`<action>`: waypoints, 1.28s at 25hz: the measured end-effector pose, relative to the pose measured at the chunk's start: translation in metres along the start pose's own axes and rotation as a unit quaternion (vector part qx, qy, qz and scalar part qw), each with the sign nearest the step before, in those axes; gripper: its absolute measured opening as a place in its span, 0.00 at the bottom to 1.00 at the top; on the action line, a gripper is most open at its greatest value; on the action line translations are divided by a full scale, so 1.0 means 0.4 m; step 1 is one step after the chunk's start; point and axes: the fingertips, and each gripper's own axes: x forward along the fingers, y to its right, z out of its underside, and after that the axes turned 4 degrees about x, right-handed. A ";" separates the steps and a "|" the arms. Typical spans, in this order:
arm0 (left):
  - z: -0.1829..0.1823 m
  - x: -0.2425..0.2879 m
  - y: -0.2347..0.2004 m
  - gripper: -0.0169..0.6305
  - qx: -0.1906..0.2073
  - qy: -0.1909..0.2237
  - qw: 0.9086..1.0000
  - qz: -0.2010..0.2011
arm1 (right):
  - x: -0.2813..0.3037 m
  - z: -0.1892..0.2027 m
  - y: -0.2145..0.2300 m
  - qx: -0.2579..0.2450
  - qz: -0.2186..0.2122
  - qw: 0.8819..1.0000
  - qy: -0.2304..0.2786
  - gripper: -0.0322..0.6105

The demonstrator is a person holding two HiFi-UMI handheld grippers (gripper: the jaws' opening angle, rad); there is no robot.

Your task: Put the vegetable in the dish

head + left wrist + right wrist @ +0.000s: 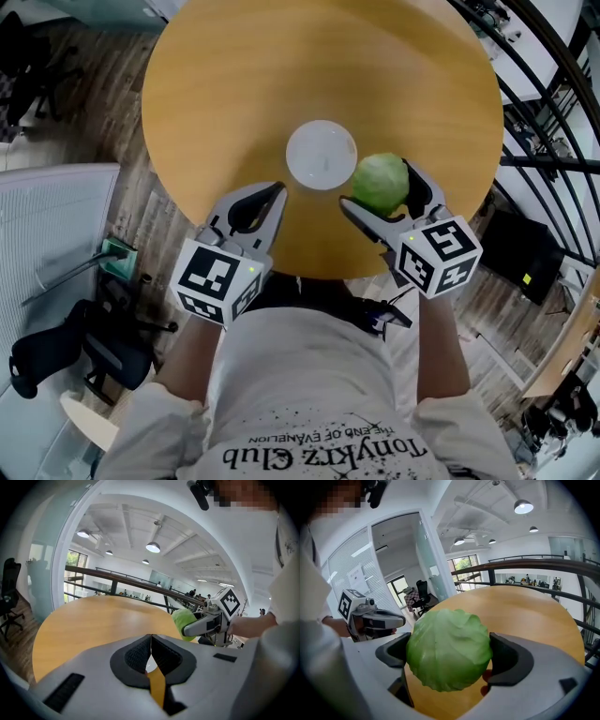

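1. Round wooden table (234,103). Wide bare top, nothing cluttering the route. The work sits near the person's edge, so the carry is short and sideways, toward the person's left.

2. Right gripper (379,187). Jaws spread wide and clamped on the cabbage, one pad on each flank. The pads appear to meet the head near its widest part, which looks a sound hold. Best keep the squeeze steady and the gripper level during the move.

3. Left gripper (151,644). Jaws pressed together, nothing between them. It hangs over the table edge, near the dish's left front. Likely not needed; better kept clear so the dish is not nudged.

4. Dish (319,150). Small, white, round, empty, and barely wider than the head. Centre over it before lowering; an off-centre drop could tip the rim or let the load roll off.

5. Cabbage (381,180). Green, rounded, held just right of the dish. Cannot tell whether it is clear of the tabletop. Lift above rim height first, then open slowly, since a round head will roll.
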 end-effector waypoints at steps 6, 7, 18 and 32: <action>0.007 0.039 -0.034 0.06 0.005 -0.007 1.000 -0.007 | 0.063 0.010 0.032 0.001 0.000 1.000 -0.015 0.82; 0.008 0.043 -0.039 0.06 0.003 -0.009 1.000 -0.008 | 0.074 0.012 0.034 0.001 0.000 1.000 -0.019 0.82; 0.052 0.095 -0.088 0.06 -0.006 -0.018 1.000 -0.012 | 0.214 0.085 0.087 0.015 0.012 0.998 -0.058 0.82; 0.087 0.105 -0.129 0.06 -0.021 -0.028 0.999 -0.017 | 0.344 0.161 0.106 -0.045 0.028 0.991 -0.122 0.82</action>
